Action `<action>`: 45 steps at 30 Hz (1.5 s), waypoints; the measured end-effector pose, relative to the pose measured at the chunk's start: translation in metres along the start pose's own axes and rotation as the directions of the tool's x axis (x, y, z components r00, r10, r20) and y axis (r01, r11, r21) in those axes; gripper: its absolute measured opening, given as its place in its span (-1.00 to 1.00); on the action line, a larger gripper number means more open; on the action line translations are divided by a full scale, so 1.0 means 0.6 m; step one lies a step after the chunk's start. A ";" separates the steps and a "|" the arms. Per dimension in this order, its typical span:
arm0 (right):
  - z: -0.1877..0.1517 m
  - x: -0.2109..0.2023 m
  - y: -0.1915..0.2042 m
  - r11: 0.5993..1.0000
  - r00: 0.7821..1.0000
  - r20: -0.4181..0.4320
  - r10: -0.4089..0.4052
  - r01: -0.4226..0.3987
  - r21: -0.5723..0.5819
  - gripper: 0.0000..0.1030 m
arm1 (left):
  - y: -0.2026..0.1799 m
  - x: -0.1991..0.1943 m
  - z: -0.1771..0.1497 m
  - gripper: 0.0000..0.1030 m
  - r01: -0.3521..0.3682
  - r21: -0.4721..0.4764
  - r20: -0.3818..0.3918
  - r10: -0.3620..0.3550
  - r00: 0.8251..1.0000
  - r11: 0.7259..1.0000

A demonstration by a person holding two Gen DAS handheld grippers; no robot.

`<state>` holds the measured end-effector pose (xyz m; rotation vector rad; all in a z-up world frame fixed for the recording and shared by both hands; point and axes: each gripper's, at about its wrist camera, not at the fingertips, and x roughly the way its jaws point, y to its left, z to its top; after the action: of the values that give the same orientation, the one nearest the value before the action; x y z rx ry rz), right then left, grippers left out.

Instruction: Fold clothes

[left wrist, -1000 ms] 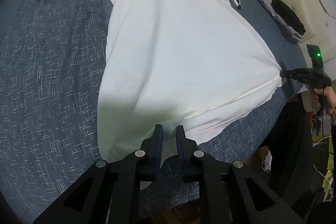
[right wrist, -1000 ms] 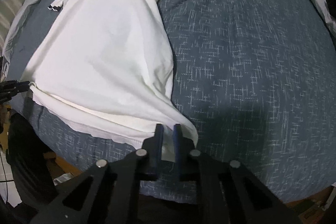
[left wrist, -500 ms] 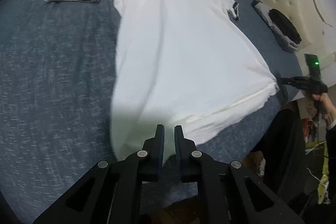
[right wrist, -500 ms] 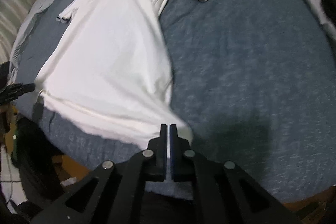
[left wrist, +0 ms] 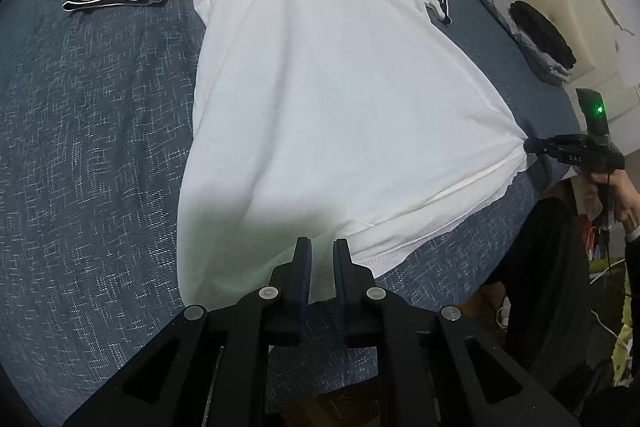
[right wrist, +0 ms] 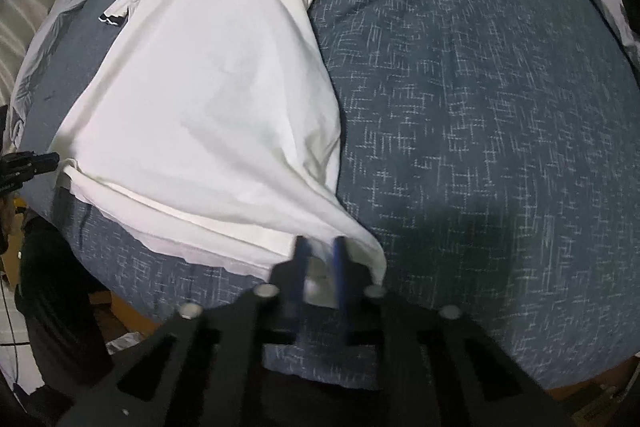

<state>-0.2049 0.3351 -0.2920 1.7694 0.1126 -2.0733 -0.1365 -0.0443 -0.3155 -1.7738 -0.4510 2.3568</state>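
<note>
Finds the right gripper (right wrist: 322, 251) changed from half a second ago: then pinched almost shut on the hem corner of the white polo shirt (left wrist: 328, 87), now parted to a narrow gap, with the blue-padded fingers (right wrist: 301, 259) blurred and a fold of white cloth showing loose between them. Sees the same on the left gripper (left wrist: 320, 251): a slightly wider gap than before, fingers (left wrist: 302, 267) slightly apart over the other end of the hem, cloth lying between and under them, not squeezed. Cannot tell whether either pad touches the fabric. Shows the shirt lower and flatter than in the earlier frames, spread lengthwise on the blue patterned bed (left wrist: 100, 147), collar at the far end, black-trimmed sleeves out to both sides, hem at the near edge. From the left wrist view, catches the right gripper at the far hem corner, where the cloth draws to a point at its tip.
</note>
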 end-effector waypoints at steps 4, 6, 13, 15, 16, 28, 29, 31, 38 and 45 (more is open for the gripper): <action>-0.003 -0.007 -0.003 1.000 1.000 0.015 -0.001 0.001 -0.003 -0.97 | 0.005 -0.003 -0.002 -0.77 -0.004 0.000 0.003 0.004 1.000 1.000; -0.006 -0.013 -0.005 1.000 1.000 0.026 0.003 -0.003 -0.001 -0.97 | 0.007 -0.005 -0.002 -0.75 0.000 -0.002 0.007 0.000 1.000 1.000; -0.020 -0.067 -0.008 0.998 0.995 0.092 0.049 -0.052 0.031 -0.98 | -0.005 -0.007 -0.003 -0.54 0.012 0.021 0.007 -0.012 1.000 1.000; -0.013 -0.063 -0.020 0.998 0.994 0.100 0.053 -0.057 0.040 -0.98 | -0.011 -0.004 -0.003 -0.53 0.009 0.034 0.002 -0.009 1.000 0.999; -0.012 -0.061 -0.021 0.997 0.993 0.103 0.054 -0.058 0.043 -0.98 | -0.013 -0.002 -0.004 -0.52 0.006 0.040 -0.002 -0.006 1.000 0.999; -0.002 -0.057 -0.029 0.994 0.989 0.124 0.076 -0.085 0.067 -0.98 | -0.011 0.021 -0.019 -0.63 -0.031 0.066 -0.034 0.033 0.999 0.997; -0.002 -0.057 -0.028 0.994 0.989 0.124 0.075 -0.084 0.068 -0.98 | -0.010 0.021 -0.019 -0.83 -0.038 0.067 -0.033 0.040 0.999 0.997; -0.002 -0.057 -0.027 0.994 0.989 0.124 0.075 -0.084 0.069 -0.98 | -0.008 0.018 -0.021 -0.90 -0.039 0.068 -0.029 0.041 0.999 0.997; 0.000 -0.066 -0.027 0.994 0.988 0.133 0.077 -0.087 0.070 -0.98 | -0.002 -0.015 -0.021 -0.93 -0.035 0.062 0.015 0.034 0.999 0.997; -0.003 -0.107 -0.023 0.992 0.980 0.170 0.102 -0.113 0.054 -0.98 | -0.002 -0.070 -0.026 -0.93 -0.010 0.063 0.065 0.006 0.998 0.998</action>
<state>-0.2010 0.3644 -0.2332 1.5916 -0.0954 -2.1568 -0.1097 -0.0539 -0.2806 -1.6797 -0.3744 2.4116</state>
